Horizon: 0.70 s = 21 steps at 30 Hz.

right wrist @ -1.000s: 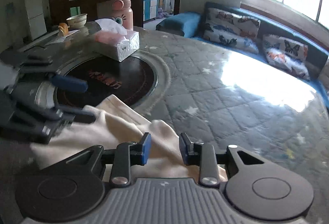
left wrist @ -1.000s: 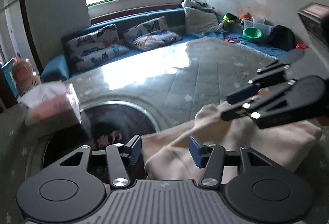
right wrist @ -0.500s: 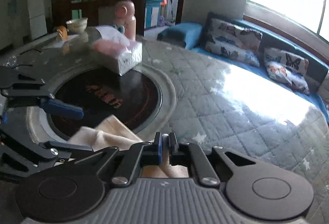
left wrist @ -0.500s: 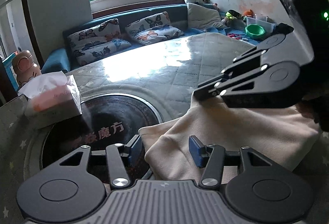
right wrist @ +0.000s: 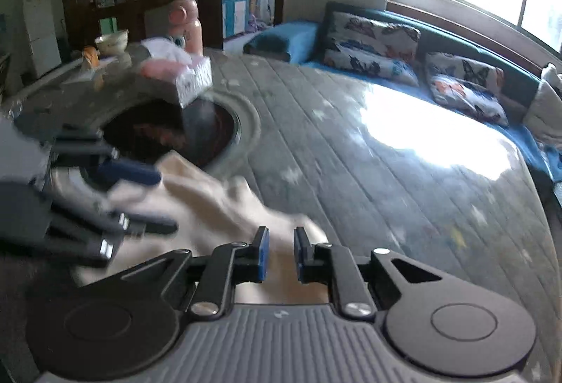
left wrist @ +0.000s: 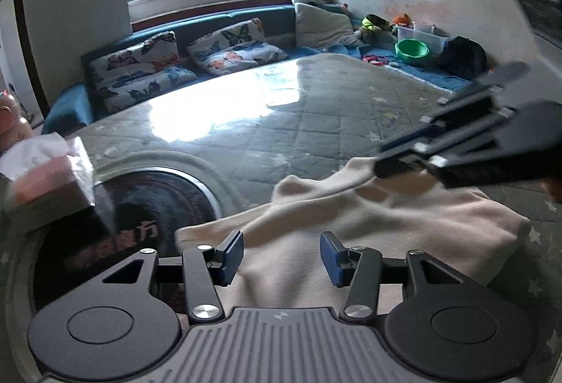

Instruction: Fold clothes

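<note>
In the left wrist view the left gripper point(left wrist: 281, 253) fills the bottom of the frame, its blue-padded jaws spread wide with nothing between them; they hang over the near part of a cream garment point(left wrist: 368, 221) that lies folded across the lower centre and lower right of the frame. The garment rests on a grey quilted table cover point(left wrist: 316, 123) printed with small stars, and its left edge overlaps the dark round inset point(left wrist: 151, 204) at lower left. A tissue box point(left wrist: 45, 186) stands at the left edge, beside that inset. The right gripper point(left wrist: 397, 162) comes in from the right edge, blurred by motion (its tips sit right at the raised far corner of the cloth, though whether they pinch it I cannot tell from here).

In the right wrist view the right gripper point(right wrist: 281, 255) sits at bottom centre with its jaws only a narrow gap apart; no cloth shows between the pads, and the cream garment point(right wrist: 210, 207) lies just beyond and beneath them at lower centre. The left gripper point(right wrist: 154, 200) enters from the left edge, jaws apart, over the garment's left part. The tissue box point(right wrist: 182, 74) and a pink bottle point(right wrist: 186, 21) stand at upper left; a blue sofa with butterfly cushions point(right wrist: 386, 49) lines the upper right
</note>
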Available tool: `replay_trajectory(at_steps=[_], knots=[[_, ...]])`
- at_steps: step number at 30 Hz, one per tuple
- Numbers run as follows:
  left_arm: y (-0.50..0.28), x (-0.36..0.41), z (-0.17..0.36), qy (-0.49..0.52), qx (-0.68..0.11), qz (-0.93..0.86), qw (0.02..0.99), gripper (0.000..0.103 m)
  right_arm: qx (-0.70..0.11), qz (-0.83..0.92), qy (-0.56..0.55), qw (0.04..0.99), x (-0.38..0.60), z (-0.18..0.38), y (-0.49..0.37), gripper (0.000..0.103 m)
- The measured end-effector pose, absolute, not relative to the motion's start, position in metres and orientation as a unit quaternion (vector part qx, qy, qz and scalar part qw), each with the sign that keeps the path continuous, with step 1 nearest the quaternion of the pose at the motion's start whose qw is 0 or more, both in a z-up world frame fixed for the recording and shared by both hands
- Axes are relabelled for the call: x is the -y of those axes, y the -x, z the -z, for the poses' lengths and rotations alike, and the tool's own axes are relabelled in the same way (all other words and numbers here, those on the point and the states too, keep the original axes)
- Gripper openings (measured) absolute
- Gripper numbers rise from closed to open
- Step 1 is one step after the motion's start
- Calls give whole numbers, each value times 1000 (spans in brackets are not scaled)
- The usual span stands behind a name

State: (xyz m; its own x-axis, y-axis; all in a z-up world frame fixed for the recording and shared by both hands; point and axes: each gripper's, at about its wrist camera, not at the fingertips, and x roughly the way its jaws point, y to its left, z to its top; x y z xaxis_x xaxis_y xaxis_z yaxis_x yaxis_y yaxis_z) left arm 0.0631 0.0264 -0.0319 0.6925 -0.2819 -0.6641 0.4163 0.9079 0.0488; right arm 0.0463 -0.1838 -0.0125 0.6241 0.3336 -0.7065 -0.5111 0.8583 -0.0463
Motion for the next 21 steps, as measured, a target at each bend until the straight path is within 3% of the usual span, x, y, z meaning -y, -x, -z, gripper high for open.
replay_trajectory(at_steps=[6,21], knots=[[-75,-25,43,-93,-357,183,911,54,-387,-192,111,895,211,40,-53,12],[-74,-23,38,-98,-357,172,913,54,-365,-220,83,901,209,24,-58,12]])
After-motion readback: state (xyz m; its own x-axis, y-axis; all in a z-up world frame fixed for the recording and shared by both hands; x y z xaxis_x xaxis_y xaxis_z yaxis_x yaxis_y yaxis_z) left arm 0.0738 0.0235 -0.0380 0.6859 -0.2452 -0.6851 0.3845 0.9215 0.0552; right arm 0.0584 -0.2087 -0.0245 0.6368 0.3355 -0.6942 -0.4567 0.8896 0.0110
